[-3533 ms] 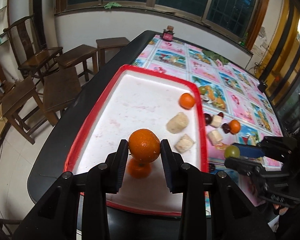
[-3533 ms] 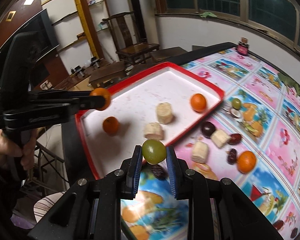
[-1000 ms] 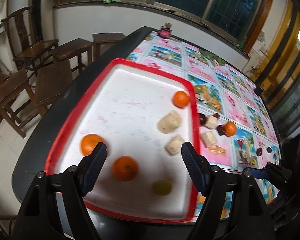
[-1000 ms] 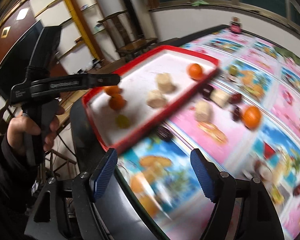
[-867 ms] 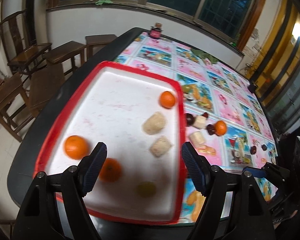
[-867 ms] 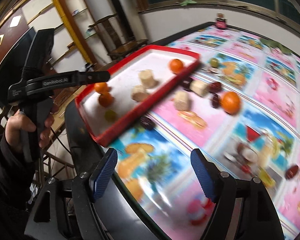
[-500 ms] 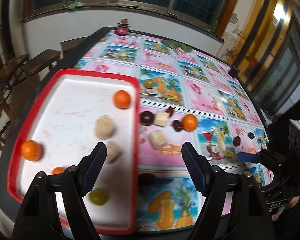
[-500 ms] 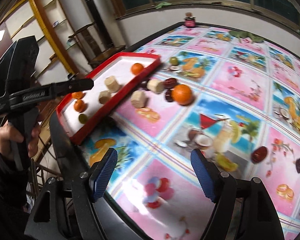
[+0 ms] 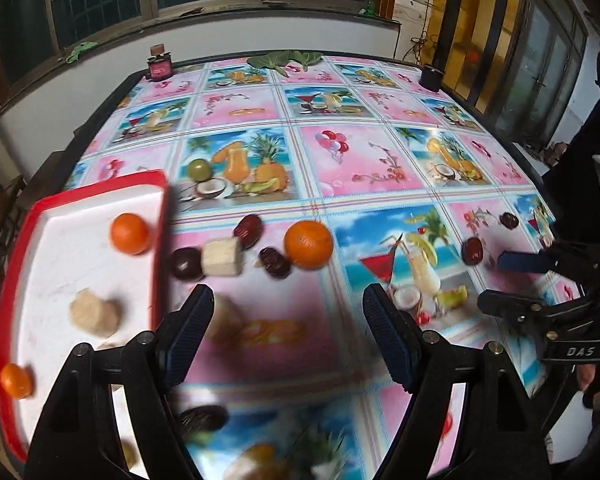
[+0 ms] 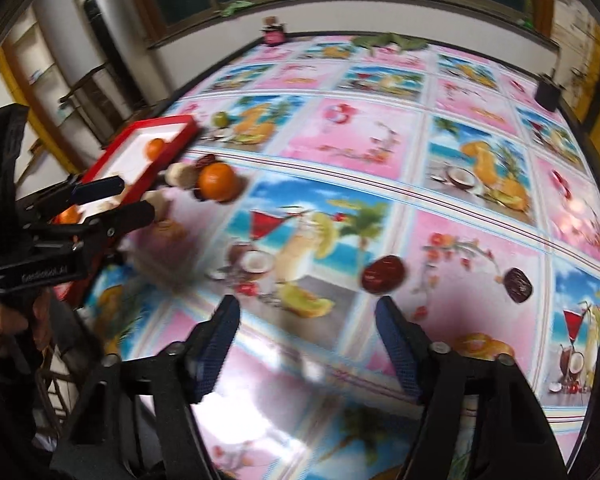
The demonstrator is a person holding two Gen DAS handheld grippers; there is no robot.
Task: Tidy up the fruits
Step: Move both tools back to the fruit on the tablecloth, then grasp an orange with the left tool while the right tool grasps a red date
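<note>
Left wrist: left claw (image 9: 288,336) open, empty; banana chunk (image 9: 224,318) blurred behind finger; right claw (image 10: 307,346) closing, empty.

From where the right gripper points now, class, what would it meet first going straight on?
Probably the bare tablecloth. The right gripper has nothing between its closing jaws. The nearest fruit, a dark red date, lies just beyond; depth is unclear.

The left tool (image 9: 288,334) points steeply down with its jaws spread wide and nothing between them. The right tool (image 10: 308,344) also tilts steeply down, its jaws closing with nothing between the pads. A hand (image 10: 8,320) grips the left tool's handle, seen from the right wrist view.
</note>
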